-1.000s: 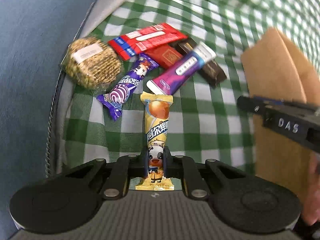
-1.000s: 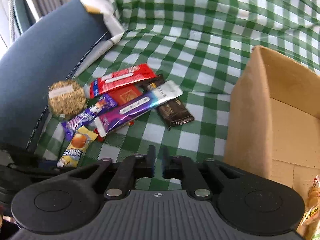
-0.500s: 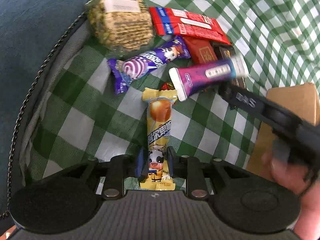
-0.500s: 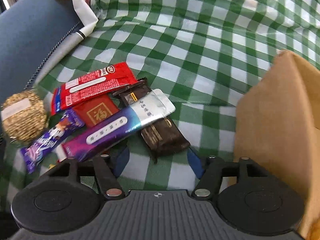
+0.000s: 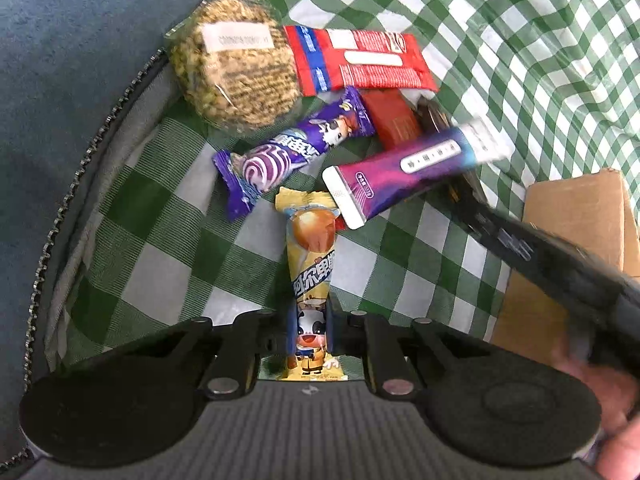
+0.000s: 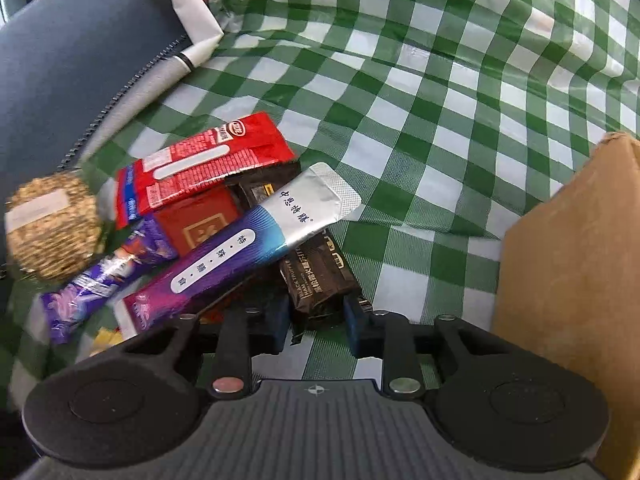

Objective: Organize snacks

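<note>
In the left wrist view, the left gripper [image 5: 310, 330] is clenched on the lower end of the yellow candy wrapper [image 5: 310, 264]; the wrapper's long axis runs straight up the frame, away from the jaws, and its far end lies on the green checked cloth [image 5: 168, 240] just below the purple stick pouch [image 5: 404, 170]. In the right wrist view, the right gripper [image 6: 316, 318] has just been closing, and its blue pads now flank the near end of the dark chocolate bar [image 6: 320, 276] — contact is likely, but a firm grip cannot be confirmed. The bar's long axis runs up and left from the jaws, under the purple stick pouch [image 6: 240, 252], so the bar would have to slide out toward the lower edge. The cardboard box [image 6: 568, 280] stands at the right edge, nearer the right gripper than the left. The remaining snacks — the red packet [image 6: 200, 168], purple candy wrapper [image 6: 104, 280] and round rice cake [image 6: 52, 228] — lie clustered at centre left.
</note>
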The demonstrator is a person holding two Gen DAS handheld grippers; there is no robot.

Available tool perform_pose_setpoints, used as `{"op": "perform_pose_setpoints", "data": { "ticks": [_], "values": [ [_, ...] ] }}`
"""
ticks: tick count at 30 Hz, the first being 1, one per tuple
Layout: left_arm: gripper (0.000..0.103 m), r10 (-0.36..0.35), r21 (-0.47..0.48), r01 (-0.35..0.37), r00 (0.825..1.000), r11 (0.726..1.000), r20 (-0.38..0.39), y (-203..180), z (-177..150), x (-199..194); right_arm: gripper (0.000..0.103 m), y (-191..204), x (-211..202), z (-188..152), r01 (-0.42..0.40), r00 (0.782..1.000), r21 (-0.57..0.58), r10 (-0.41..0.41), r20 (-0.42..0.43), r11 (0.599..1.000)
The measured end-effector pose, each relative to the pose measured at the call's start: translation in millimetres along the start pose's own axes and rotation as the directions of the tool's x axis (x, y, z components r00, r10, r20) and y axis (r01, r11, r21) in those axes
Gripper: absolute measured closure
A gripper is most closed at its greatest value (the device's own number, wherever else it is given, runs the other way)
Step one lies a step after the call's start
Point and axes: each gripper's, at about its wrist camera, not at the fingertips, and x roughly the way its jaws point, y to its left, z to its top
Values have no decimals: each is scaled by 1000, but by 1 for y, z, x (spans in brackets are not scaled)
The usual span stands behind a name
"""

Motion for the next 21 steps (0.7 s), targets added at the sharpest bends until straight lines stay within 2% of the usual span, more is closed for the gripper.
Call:
{"op": "perform_pose_setpoints", "data": {
  "ticks": [2,3,6,8,11,13,17,18,20,21],
  "values": [
    [89,-3,6,3,1000,1000,6,5,-1,-5,83,-2,-16,-3,-3,1000,8,3,-1,1000],
    [89,-2,17,1,1000,1000,6,5,-2,-4,92,-3,-25,-5,-1,1000,11,1,-1,1000],
    [89,12,73,-13,1000,997,12,3,-4,-7,94,-6,-53,-13,-8,1000,34,8,-1,999],
    [88,8,120,-12,999,993,32,2,-6,-13,101,-6,-72,-25,-27,1000,45,27,3,999],
    [88,2,186,-17,997,982,79,1,-9,-27,102,-5,-97,-50,-55,998,72,55,8,996],
    [88,4,221,-22,997,975,80,2,-13,-31,102,-2,-110,-69,-81,997,86,80,10,993],
    [84,-35,203,17,996,979,87,12,-14,-39,102,8,-126,-107,-128,992,107,127,18,986],
    [81,-44,201,26,995,979,87,14,-14,-42,102,11,-127,-115,-144,990,113,143,19,983],
    [51,-73,231,46,991,972,109,9,-16,-49,101,16,-128,-124,-158,987,119,154,40,980],
    [47,-91,265,51,986,963,143,5,-18,-55,101,19,-128,-126,-145,989,110,139,58,983]
  ]
}}
